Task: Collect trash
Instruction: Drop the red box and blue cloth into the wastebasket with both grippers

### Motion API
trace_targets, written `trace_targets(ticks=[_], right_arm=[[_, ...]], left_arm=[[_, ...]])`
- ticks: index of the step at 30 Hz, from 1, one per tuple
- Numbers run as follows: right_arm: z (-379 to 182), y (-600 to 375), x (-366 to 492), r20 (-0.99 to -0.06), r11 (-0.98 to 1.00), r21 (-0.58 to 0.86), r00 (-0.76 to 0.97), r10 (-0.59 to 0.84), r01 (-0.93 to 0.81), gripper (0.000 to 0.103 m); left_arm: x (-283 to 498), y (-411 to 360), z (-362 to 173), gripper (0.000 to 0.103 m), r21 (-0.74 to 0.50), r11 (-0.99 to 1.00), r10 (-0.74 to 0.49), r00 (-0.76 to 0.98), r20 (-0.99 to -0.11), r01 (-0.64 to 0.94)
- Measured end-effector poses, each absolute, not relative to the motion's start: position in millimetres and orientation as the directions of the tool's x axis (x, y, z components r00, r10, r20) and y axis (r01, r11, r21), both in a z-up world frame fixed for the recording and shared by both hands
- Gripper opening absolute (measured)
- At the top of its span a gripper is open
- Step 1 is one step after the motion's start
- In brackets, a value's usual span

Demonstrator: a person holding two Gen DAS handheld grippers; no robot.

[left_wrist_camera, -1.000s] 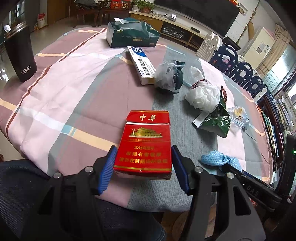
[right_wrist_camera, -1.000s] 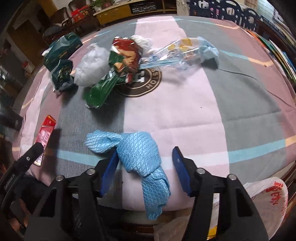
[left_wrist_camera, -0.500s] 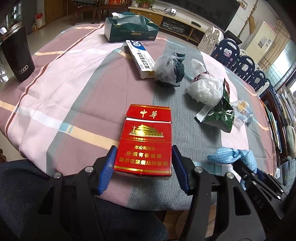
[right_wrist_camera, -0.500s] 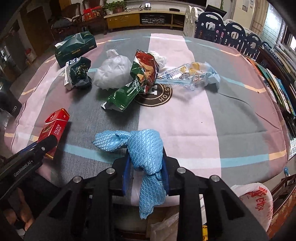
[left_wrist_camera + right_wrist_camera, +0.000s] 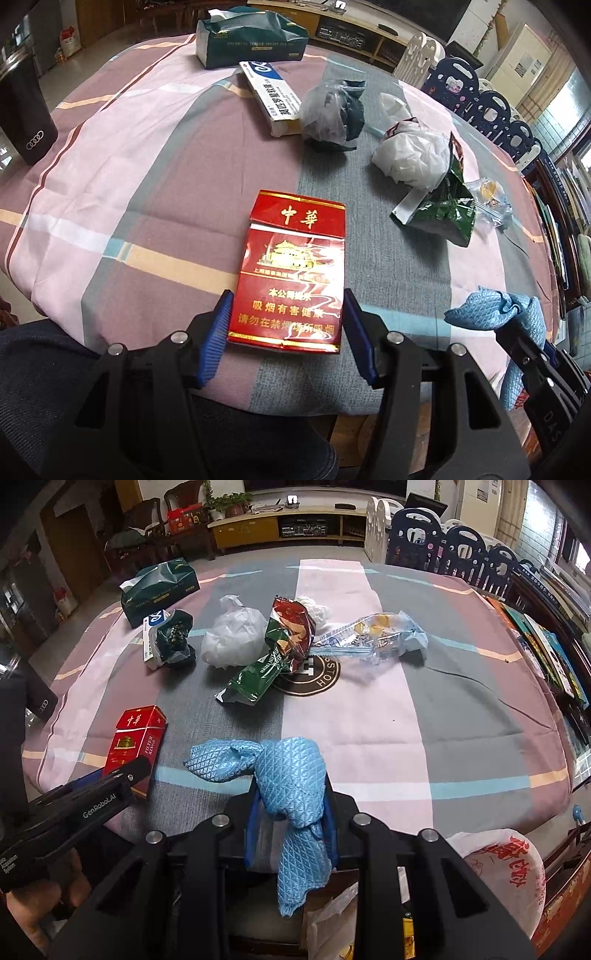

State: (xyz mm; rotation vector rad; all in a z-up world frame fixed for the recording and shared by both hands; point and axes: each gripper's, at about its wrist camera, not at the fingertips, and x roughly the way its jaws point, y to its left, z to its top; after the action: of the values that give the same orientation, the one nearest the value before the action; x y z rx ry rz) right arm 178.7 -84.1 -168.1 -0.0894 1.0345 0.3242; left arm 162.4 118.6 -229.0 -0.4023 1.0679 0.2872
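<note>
A red cigarette pack (image 5: 295,269) lies near the table's front edge; its near end sits between the fingers of my left gripper (image 5: 286,325), which touch its sides. The pack also shows in the right wrist view (image 5: 135,744). My right gripper (image 5: 290,812) is shut on a blue cloth (image 5: 288,775), held just above the table edge; the cloth also shows in the left wrist view (image 5: 495,314). Further back lie a green snack wrapper (image 5: 266,668), a white plastic wad (image 5: 236,635), a clear wrapper (image 5: 373,637) and a dark bagged wad (image 5: 173,640).
A green tissue box (image 5: 251,38) and a white-and-blue medicine box (image 5: 273,98) lie at the far side. A black cup (image 5: 26,114) stands at the left edge. A white plastic bag with red print (image 5: 506,871) hangs below the table's front right.
My right gripper closed on the blue cloth and lifted it slightly. My left gripper's fingers drew in against the cigarette pack's sides, and the pack now looks dented.
</note>
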Motion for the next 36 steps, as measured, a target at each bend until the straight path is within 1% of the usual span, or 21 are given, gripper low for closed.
trace_targets(ticks=[3, 8, 11, 14, 15, 18, 21, 23, 25, 28, 31, 36], right_arm=[[-160.4, -90.8, 174.3, -0.847, 0.952, 0.087, 0.481, 0.226, -0.293, 0.029], [-132.0, -112.9, 156.0, -0.821, 0.960, 0.084, 0.527, 0.219, -0.268, 0.029], [-106.9, -135.4, 136.3, -0.793, 0.964, 0.073, 0.572, 0.212, -0.257, 0.029], [-83.3, -164.0, 115.0, -0.771, 0.974, 0.048, 0.612, 0.176, -0.221, 0.029], [-76.7, -174.4, 107.7, -0.767, 0.978, 0.040, 0.621, 0.160, -0.203, 0.029], [-60.3, -205.5, 86.6, -0.766, 0.989, 0.030, 0.632, 0.118, -0.148, 0.029], [-41.6, -236.3, 65.3, -0.756, 0.996, 0.034, 0.650, 0.077, -0.078, 0.029], [-27.5, -257.1, 52.3, -0.745, 0.997, 0.066, 0.664, 0.072, -0.034, 0.029], [-10.6, -273.6, 38.5, -0.720, 0.995, 0.096, 0.689, 0.077, -0.011, 0.029], [7.7, -282.9, 21.8, -0.689, 0.998, 0.065, 0.723, 0.048, -0.004, 0.029], [5.1, -284.5, 13.7, -0.689, 0.999, 0.039, 0.724, 0.045, -0.025, 0.030], [-36.5, -293.8, 24.5, -0.779, 0.997, 0.071, 0.625, 0.052, 0.006, 0.030]], left_arm=[[161.4, 119.3, -227.1, 0.058, -0.190, 0.889, 0.031, 0.469, -0.883, -0.417], [159.0, 120.3, -222.2, 0.058, -0.206, 0.888, 0.031, 0.500, -0.866, -0.412], [154.0, 116.3, -210.8, 0.058, -0.171, 0.893, 0.084, 0.526, -0.847, -0.417], [141.5, 92.7, -185.0, 0.058, -0.106, 0.926, 0.129, 0.566, -0.814, -0.363], [135.5, 80.7, -173.5, 0.058, -0.095, 0.937, 0.126, 0.579, -0.806, -0.336], [114.2, 45.6, -132.4, 0.058, -0.094, 0.967, 0.084, 0.643, -0.761, -0.237], [85.0, 10.2, -85.6, 0.059, -0.070, 0.988, 0.051, 0.725, -0.687, -0.136], [64.2, -10.3, -58.8, 0.059, -0.057, 0.995, 0.023, 0.769, -0.639, -0.077], [49.1, -24.7, -39.6, 0.059, -0.061, 0.998, -0.014, 0.789, -0.614, -0.030], [31.6, -41.7, -22.8, 0.059, -0.068, 0.998, -0.055, 0.801, -0.596, 0.017], [21.8, -56.2, -17.3, 0.059, -0.055, 0.997, -0.070, 0.804, -0.590, 0.046], [23.1, -67.6, -21.9, 0.059, -0.043, 0.997, -0.082, 0.792, -0.605, 0.071]])
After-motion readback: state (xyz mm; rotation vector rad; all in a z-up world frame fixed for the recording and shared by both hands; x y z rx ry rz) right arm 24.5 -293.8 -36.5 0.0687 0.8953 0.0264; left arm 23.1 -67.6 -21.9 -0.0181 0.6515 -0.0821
